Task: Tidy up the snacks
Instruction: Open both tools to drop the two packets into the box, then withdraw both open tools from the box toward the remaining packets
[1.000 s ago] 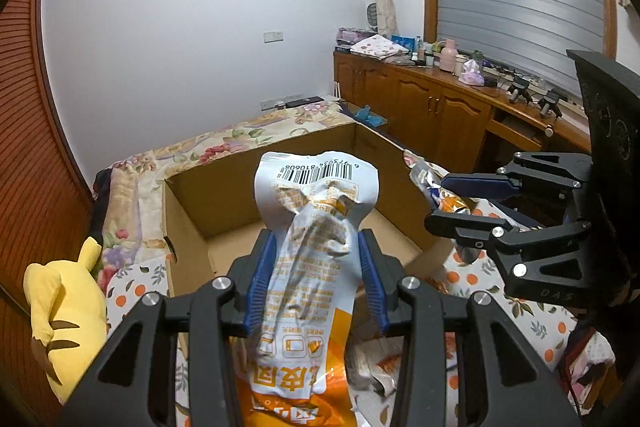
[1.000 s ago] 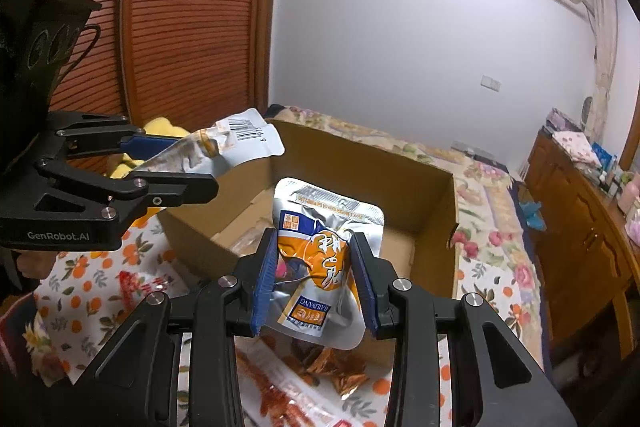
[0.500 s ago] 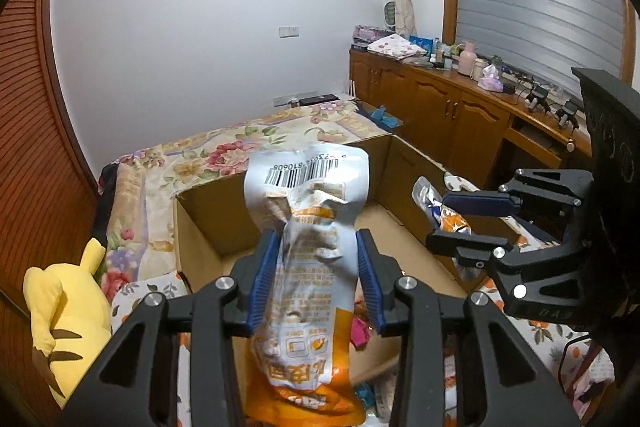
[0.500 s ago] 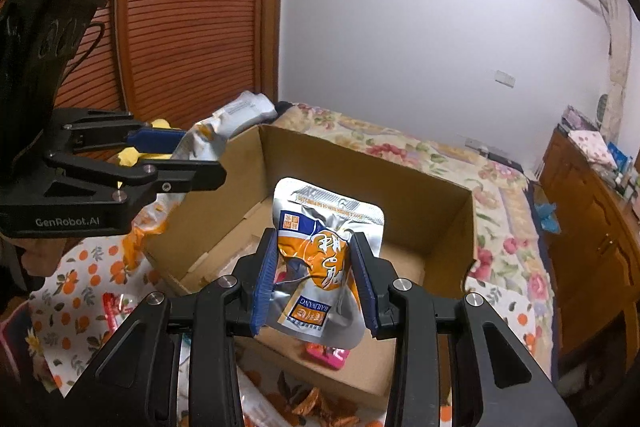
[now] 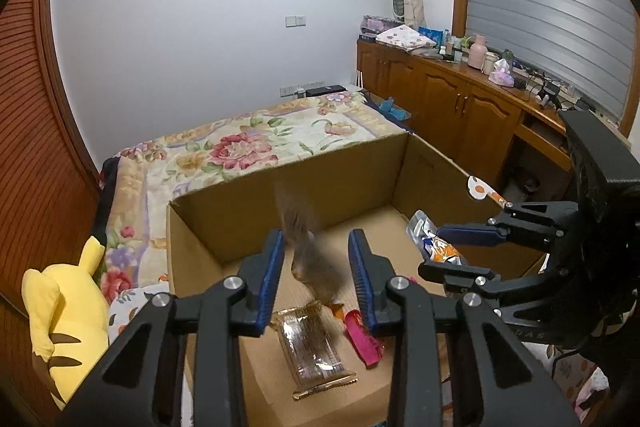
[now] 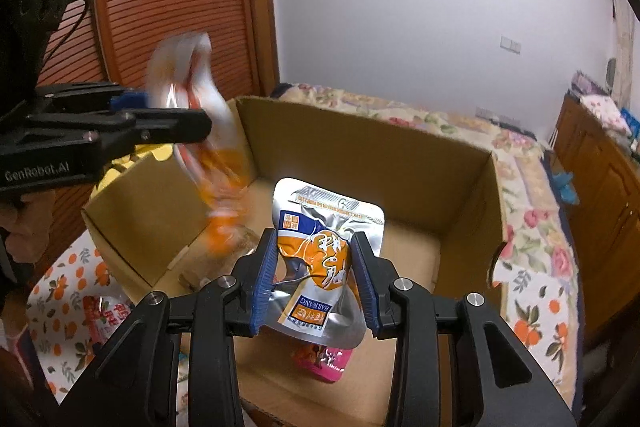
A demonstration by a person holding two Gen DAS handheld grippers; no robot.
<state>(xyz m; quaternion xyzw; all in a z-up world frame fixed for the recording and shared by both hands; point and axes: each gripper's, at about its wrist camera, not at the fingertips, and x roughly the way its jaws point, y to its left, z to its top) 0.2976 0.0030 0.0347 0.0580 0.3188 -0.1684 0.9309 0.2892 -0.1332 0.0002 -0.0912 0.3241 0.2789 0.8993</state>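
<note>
Now the white bag (image 6: 202, 95) is a blur in both views. It hangs upright between the pads of the left claw (image 5: 316, 247), over the near left part of the box (image 5: 344, 167). That claw's jaws have just been closing, yet in its own view a gap shows on each side of the bag and the pads do not seem to press it; through the smear we cannot tell for sure.

Our right claw (image 6: 314, 247) is pinching the silver pouch (image 6: 320, 259), which has an orange front. Both blue pads press its creased sides, and its sealed top stands up above the fingertips. The pouch hangs over the middle of the box, clear of the floor.

On the box floor lie a brown bar (image 5: 312, 351) in clear wrap and, just beside it on the right, a pink packet (image 5: 362, 339).

The box is open-topped cardboard and sits on a bed (image 5: 248, 147) with a flowered cover. Along the near side we see a cloth (image 6: 68, 279) printed with oranges, with a red packet (image 6: 106, 315) lying on it. A yellow plush (image 5: 60, 307) lies to the left of the box. Wooden cabinets (image 5: 460, 107) run along the wall to the right.
</note>
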